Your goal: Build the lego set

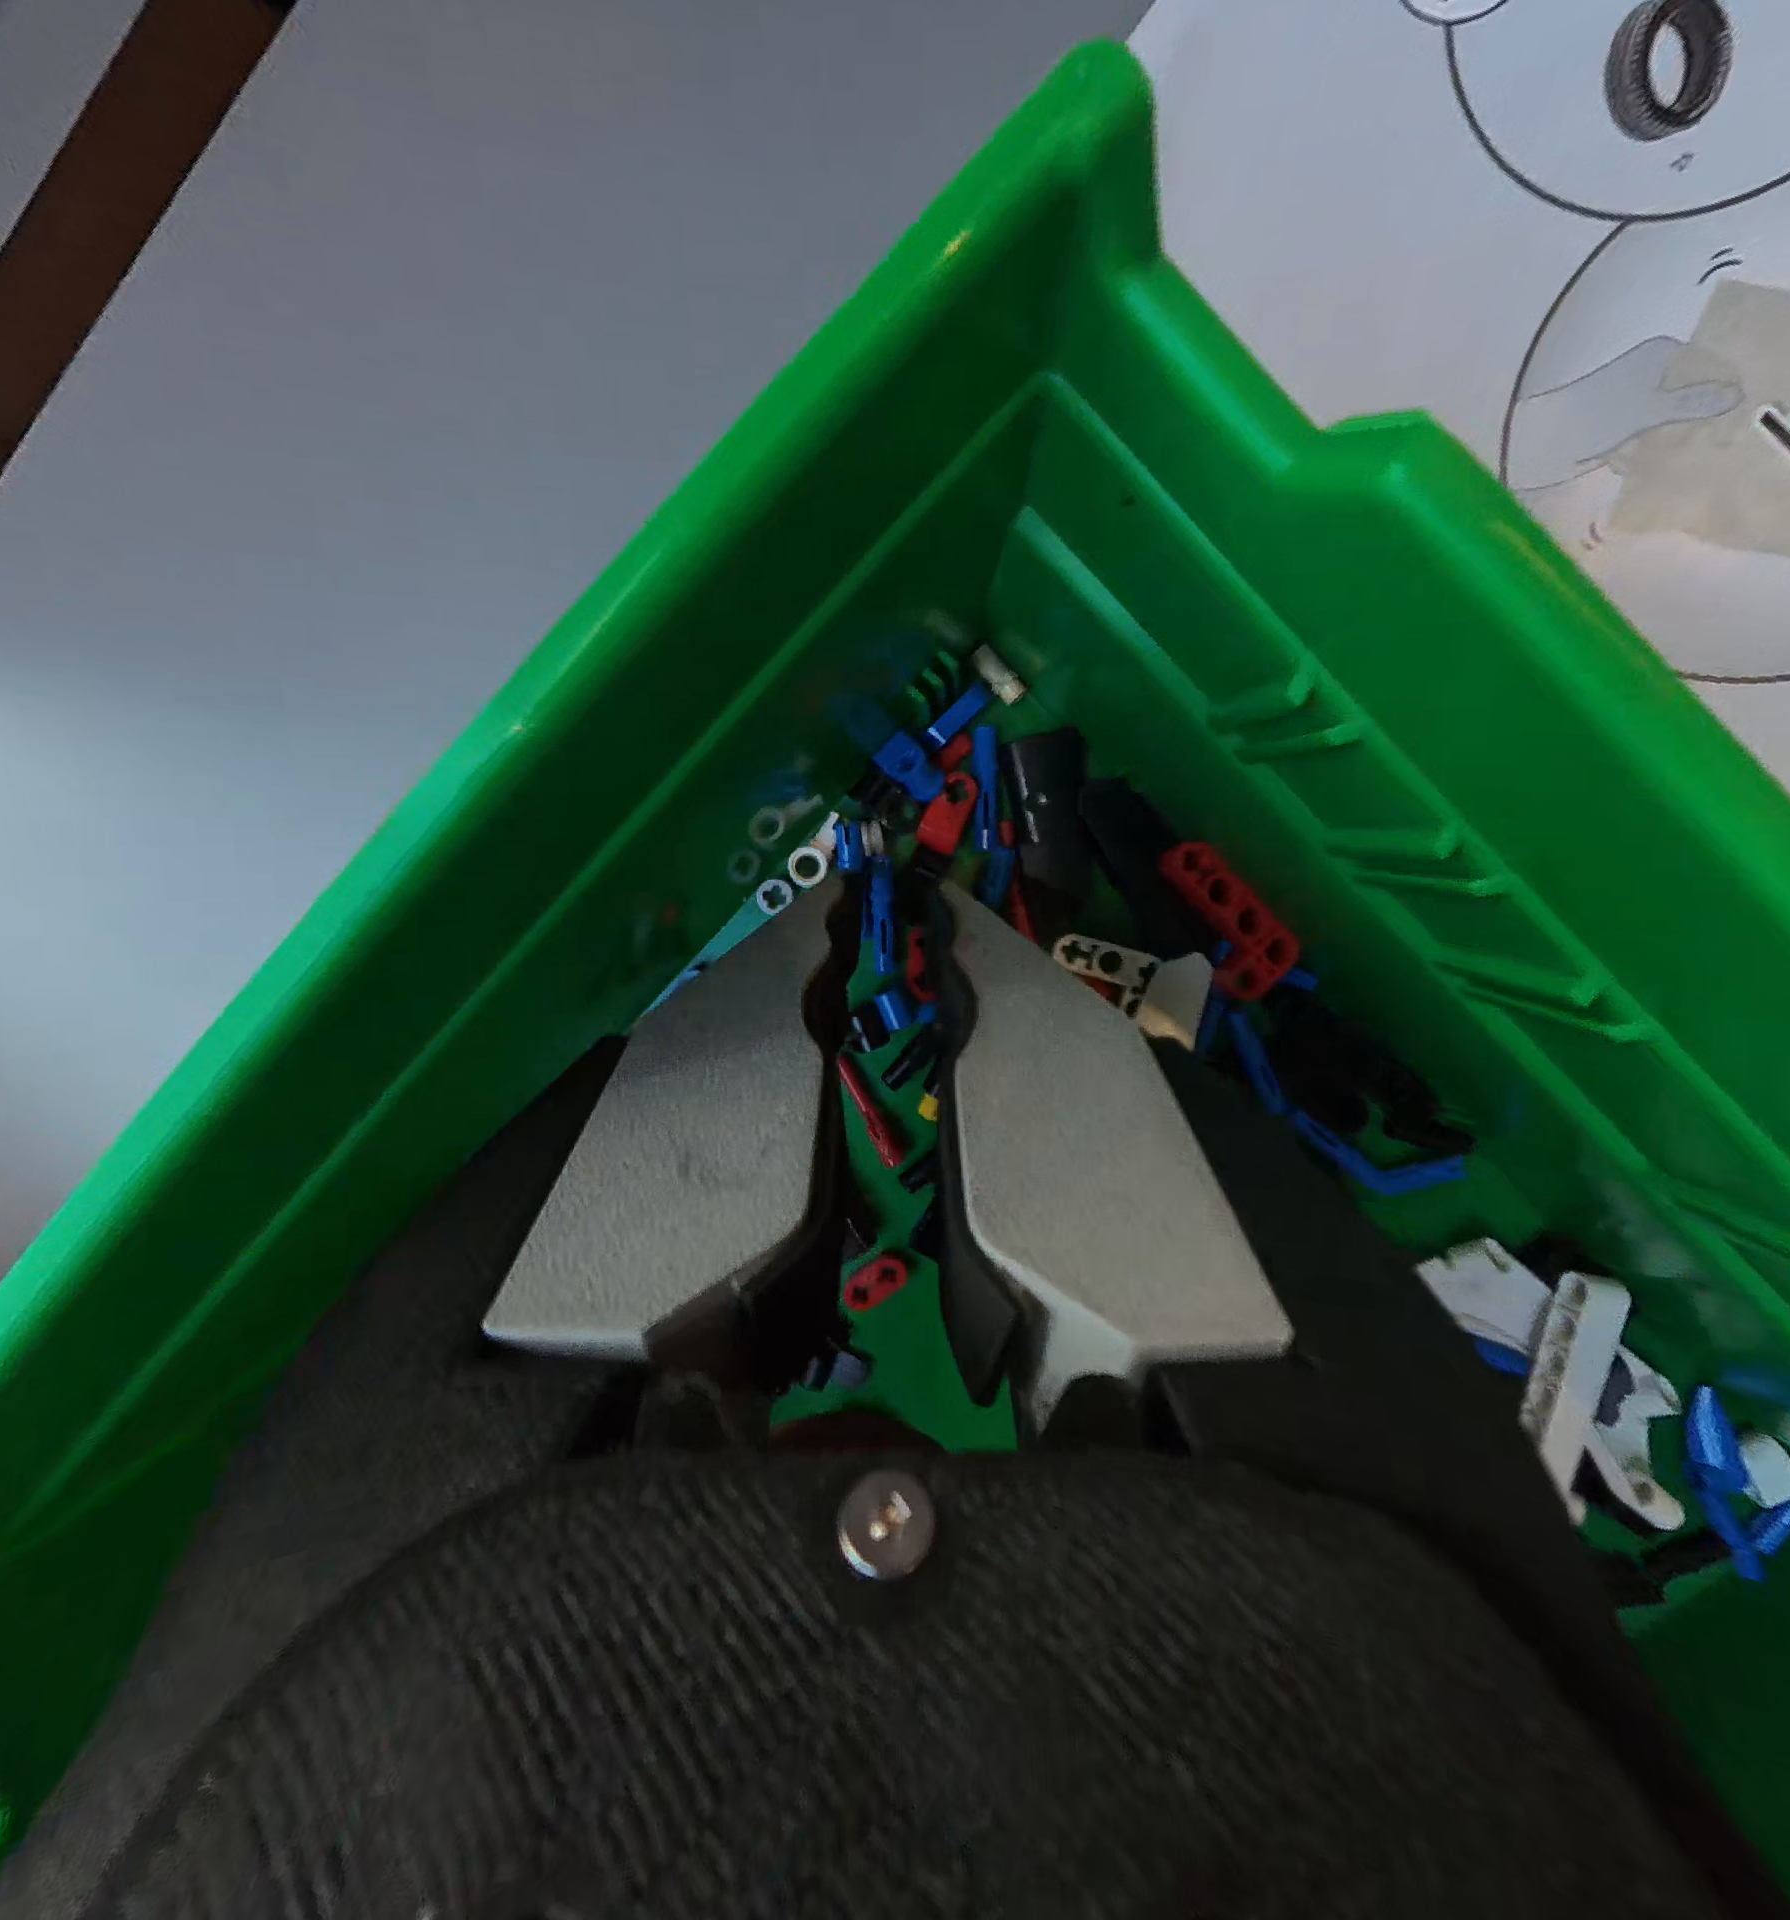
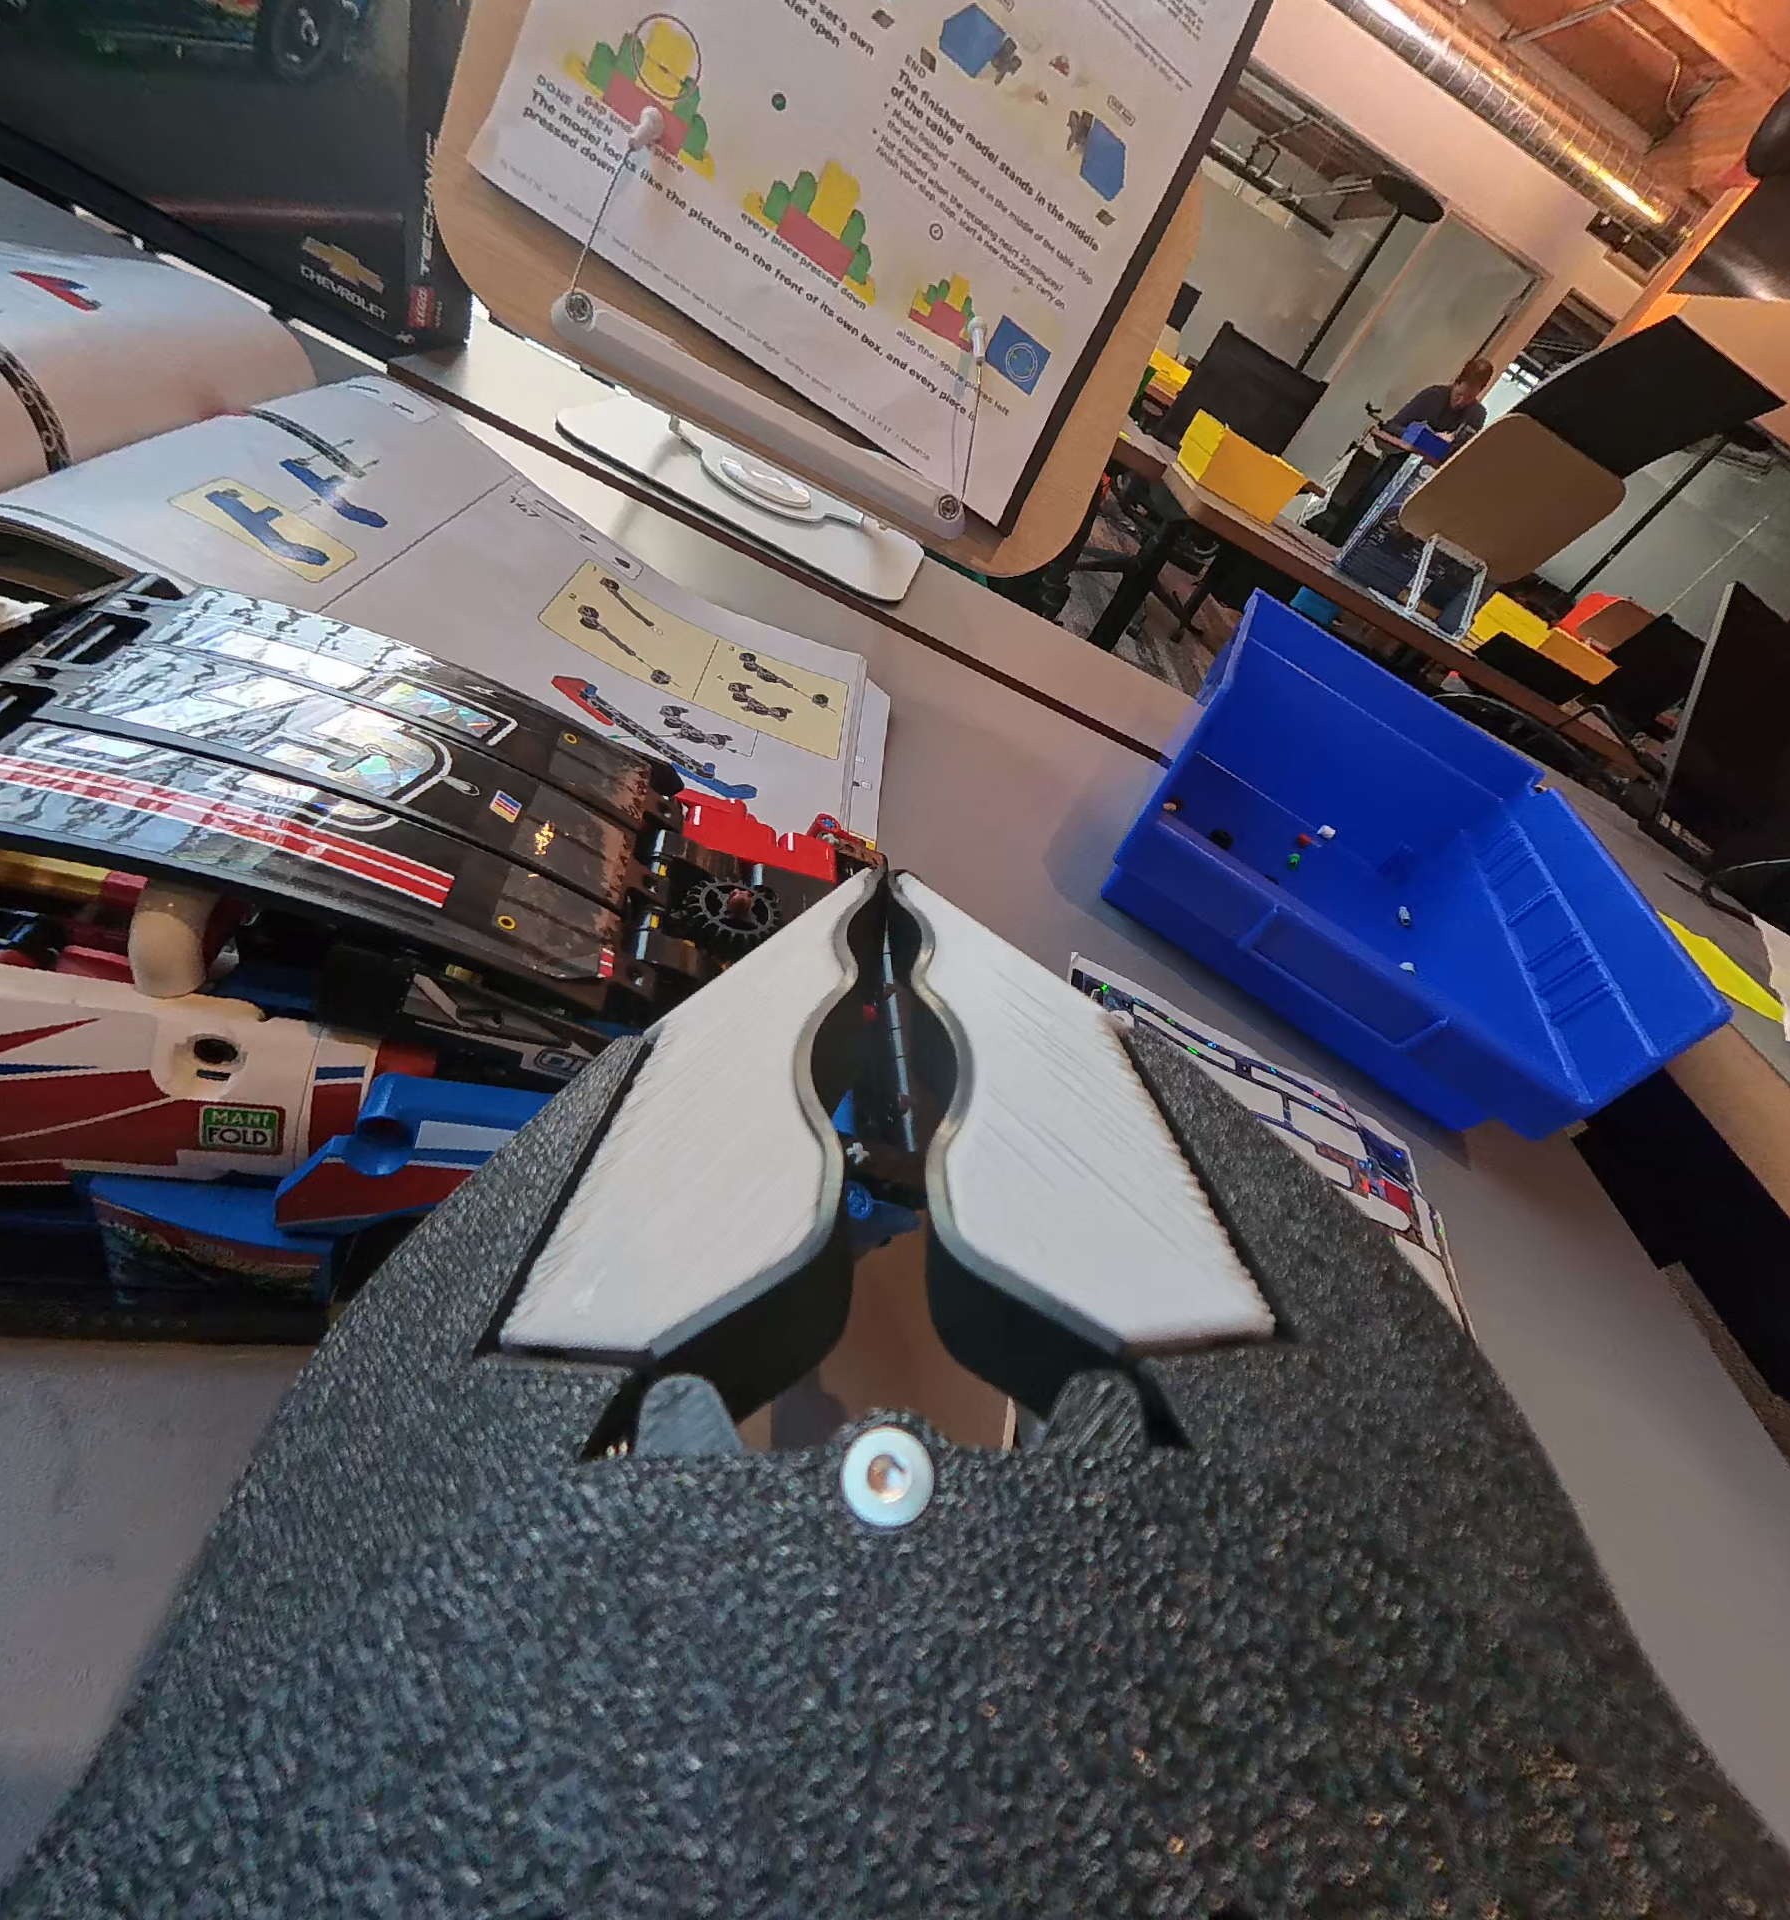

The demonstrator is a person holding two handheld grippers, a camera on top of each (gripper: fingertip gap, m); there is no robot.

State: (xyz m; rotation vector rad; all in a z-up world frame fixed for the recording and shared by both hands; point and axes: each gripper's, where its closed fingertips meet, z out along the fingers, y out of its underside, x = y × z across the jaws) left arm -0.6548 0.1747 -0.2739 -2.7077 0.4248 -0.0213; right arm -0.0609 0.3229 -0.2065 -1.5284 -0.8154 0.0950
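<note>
Your left claw (image 1: 886,904) sits inside one glossy green plastic bin (image 1: 974,436) with ribbed walls, its two matte grey fingers parted by a narrow gap over a heap of small lego pieces (image 1: 974,821): blue pins, red connectors, black curved panels, one red beam with holes (image 1: 1234,925). It grips nothing you can see. Your right claw (image 2: 889,883) has its two wavy-edged white fingers closed tip to tip, empty, just beside the rear of the glossy black, red and blue lego car (image 2: 299,883) on the grey tabletop (image 2: 1026,727). One blue bin (image 2: 1410,935) stands to the right, nearly bare.
</note>
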